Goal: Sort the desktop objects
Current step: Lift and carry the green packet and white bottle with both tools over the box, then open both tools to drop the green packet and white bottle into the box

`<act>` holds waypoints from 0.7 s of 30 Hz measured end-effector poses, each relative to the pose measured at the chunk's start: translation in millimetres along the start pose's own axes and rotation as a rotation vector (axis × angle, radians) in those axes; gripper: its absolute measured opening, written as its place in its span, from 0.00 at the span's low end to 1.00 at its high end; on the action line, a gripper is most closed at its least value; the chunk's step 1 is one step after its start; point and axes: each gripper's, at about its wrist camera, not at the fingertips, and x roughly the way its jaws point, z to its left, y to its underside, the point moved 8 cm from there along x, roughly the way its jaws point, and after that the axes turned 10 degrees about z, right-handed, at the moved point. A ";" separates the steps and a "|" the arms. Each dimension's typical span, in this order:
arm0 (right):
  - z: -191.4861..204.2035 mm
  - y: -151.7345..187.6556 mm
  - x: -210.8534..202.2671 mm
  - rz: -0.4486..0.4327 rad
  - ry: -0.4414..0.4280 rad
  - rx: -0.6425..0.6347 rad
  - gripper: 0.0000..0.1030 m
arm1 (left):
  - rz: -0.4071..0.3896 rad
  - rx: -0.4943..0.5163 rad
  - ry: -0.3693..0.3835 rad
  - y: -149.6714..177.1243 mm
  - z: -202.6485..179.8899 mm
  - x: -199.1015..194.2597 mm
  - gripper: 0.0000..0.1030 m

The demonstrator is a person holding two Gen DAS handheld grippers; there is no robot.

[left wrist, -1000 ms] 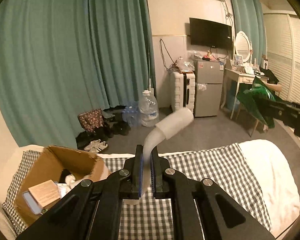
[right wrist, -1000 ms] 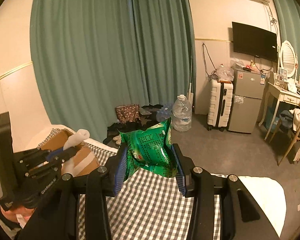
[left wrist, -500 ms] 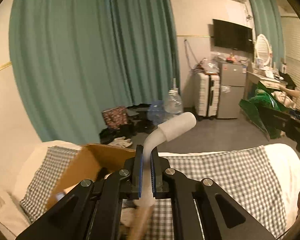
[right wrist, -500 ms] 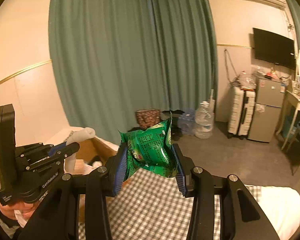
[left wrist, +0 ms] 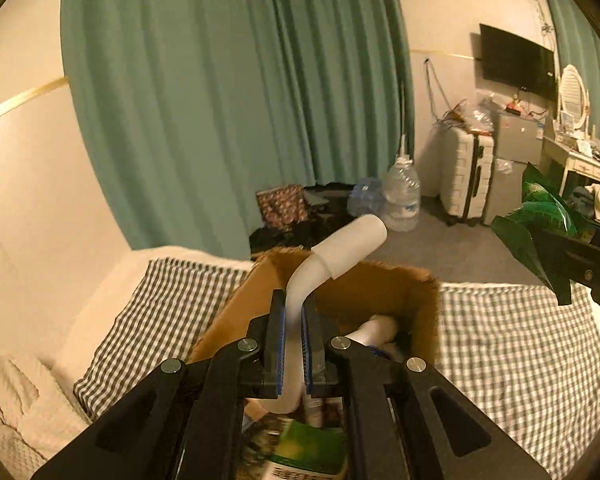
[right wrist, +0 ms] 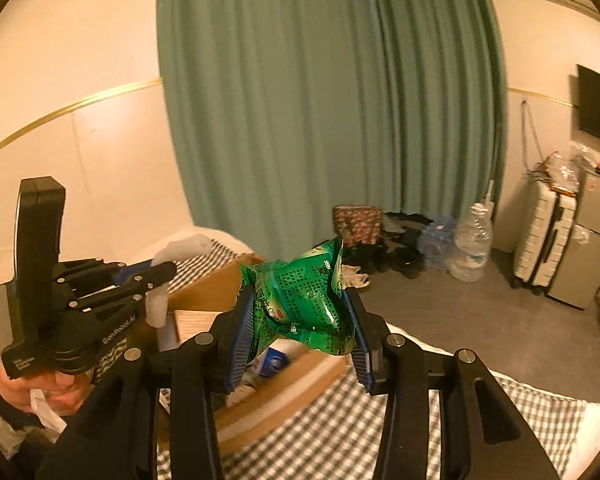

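My left gripper [left wrist: 293, 316] is shut on a white bent tube [left wrist: 342, 250] and holds it over the open cardboard box [left wrist: 384, 284], which has several items inside. The left gripper also shows in the right wrist view [right wrist: 156, 276], above the box [right wrist: 208, 284]. My right gripper [right wrist: 300, 312] is shut on a green snack bag [right wrist: 304, 300], held above the box's near side. In the left wrist view the bag [left wrist: 540, 216] hangs at the far right.
The box stands on a bed with a checked cloth [left wrist: 512, 344]. A green curtain [left wrist: 236, 92] hangs behind. On the floor are a water jug [left wrist: 400, 196], a suitcase [left wrist: 468, 168], bags and shoes. A pillow [left wrist: 16, 412] lies at the left.
Both grippers have swung left with their loads. The box has come from the lower left to directly under the left gripper, and under the right gripper's view.
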 end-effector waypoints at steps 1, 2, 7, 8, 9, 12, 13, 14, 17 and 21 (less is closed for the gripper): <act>5.5 -0.6 9.5 0.010 -0.012 -0.005 0.41 | 0.011 -0.004 -0.002 2.2 4.6 5.9 0.05; 10.5 -0.3 16.2 0.018 -0.021 -0.009 0.41 | 0.025 -0.009 -0.004 5.6 10.2 12.6 0.06; 33.1 3.4 62.9 0.078 -0.065 -0.030 0.41 | 0.095 -0.019 -0.002 19.1 27.6 45.5 0.06; 36.7 4.5 71.0 0.089 -0.071 -0.035 0.41 | 0.107 -0.019 0.000 22.4 30.1 51.5 0.06; 40.0 6.4 78.8 0.101 -0.073 -0.041 0.41 | 0.117 -0.017 0.004 25.5 31.4 56.3 0.06; 49.5 13.1 103.5 0.138 -0.085 -0.049 0.41 | 0.149 -0.012 0.013 34.4 34.4 71.4 0.06; 50.3 15.4 110.7 0.149 -0.085 -0.050 0.41 | 0.164 -0.011 0.019 38.7 35.0 77.2 0.06; 51.9 18.5 118.9 0.161 -0.087 -0.050 0.41 | 0.174 -0.012 0.026 40.9 36.3 81.2 0.06; 56.6 25.8 137.5 0.192 -0.093 -0.043 0.41 | 0.215 -0.012 0.037 48.6 39.1 96.5 0.06; 60.0 39.2 154.8 0.240 -0.086 -0.059 0.42 | 0.230 0.001 0.040 52.9 38.9 106.1 0.08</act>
